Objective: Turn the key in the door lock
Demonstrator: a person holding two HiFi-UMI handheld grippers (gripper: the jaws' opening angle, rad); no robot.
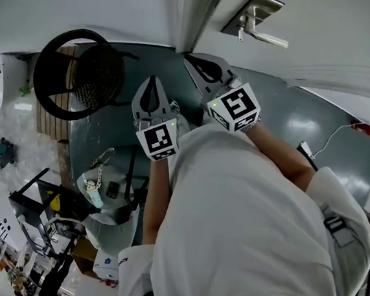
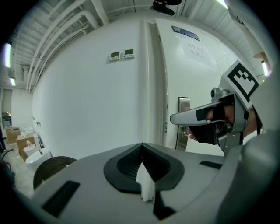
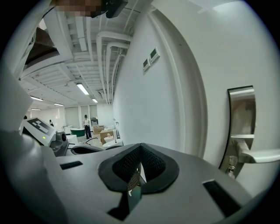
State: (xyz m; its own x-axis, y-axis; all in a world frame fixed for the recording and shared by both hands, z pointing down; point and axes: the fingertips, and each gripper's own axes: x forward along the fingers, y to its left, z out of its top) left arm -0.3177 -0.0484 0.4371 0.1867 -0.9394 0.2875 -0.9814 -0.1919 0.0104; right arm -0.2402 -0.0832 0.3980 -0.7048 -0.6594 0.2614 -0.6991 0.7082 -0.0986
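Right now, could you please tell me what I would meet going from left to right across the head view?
Round black wicker chair → left gripper → right gripper → door handle → small red object on the floor.

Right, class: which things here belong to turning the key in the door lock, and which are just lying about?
Job: silver metal door handle plate; small key below its lever; white door; shut grey right tongs.
Lying about: round black woven chair; white cable with red end.
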